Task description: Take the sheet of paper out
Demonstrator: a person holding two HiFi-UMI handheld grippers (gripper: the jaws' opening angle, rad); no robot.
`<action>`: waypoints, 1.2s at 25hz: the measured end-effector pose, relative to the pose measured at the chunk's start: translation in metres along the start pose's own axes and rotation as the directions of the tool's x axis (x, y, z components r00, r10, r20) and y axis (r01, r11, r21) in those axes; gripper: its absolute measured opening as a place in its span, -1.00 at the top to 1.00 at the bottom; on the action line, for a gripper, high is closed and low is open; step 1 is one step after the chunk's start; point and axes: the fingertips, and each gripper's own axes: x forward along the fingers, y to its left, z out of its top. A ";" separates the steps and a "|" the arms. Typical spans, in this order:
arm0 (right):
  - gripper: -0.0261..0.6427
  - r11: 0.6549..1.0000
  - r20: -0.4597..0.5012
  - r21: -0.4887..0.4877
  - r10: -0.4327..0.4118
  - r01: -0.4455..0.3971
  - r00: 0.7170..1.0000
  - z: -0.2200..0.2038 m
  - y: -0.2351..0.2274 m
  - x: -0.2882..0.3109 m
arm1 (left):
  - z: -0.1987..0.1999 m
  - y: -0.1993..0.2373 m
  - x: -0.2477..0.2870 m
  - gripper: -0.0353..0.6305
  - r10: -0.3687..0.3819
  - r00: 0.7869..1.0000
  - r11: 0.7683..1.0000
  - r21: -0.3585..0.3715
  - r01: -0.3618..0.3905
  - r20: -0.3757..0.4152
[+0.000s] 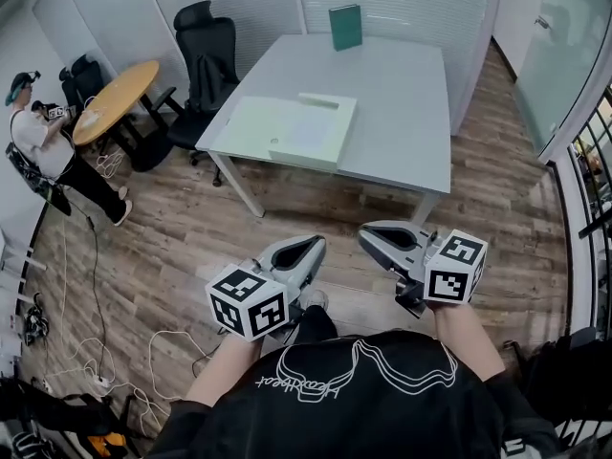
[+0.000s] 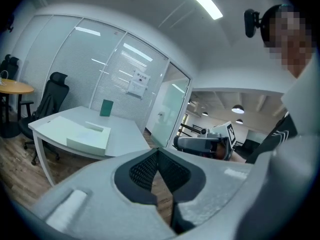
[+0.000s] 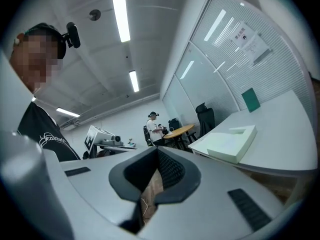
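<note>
- The tabletop [image 1: 402, 113] is carrying a flat pale box [image 1: 287, 132] at its near-left corner, probably housing the sheet of paper, which I cannot make out.
- The left gripper [image 1: 318, 241] and right gripper [image 1: 364, 232] are hovering well short of it, jaws together and empty, likely for the approach.

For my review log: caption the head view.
Left gripper and right gripper, both shut, face a grey table bearing a pale green box.

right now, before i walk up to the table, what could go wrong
The pale box lies close to the near edge of the table, so a push could slide it off. Cables trail over the floor at the left, a trip risk. The left gripper and right gripper are shut and empty; they must open first.
</note>
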 end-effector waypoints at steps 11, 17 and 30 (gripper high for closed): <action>0.90 0.987 -0.037 0.057 -0.149 0.151 0.988 0.025 -0.114 0.113 | 0.045 0.145 0.062 0.86 -0.128 0.987 0.990 -0.073 0.122 -0.094; 0.90 0.977 -0.082 0.067 -0.199 0.204 0.977 0.022 -0.151 0.167 | 0.058 0.219 0.077 0.86 -0.176 0.979 0.981 -0.097 0.166 -0.100; 0.90 0.961 -0.124 0.071 -0.256 0.266 0.959 0.019 -0.205 0.202 | 0.084 0.283 0.108 0.86 -0.269 0.963 0.952 -0.150 0.266 0.001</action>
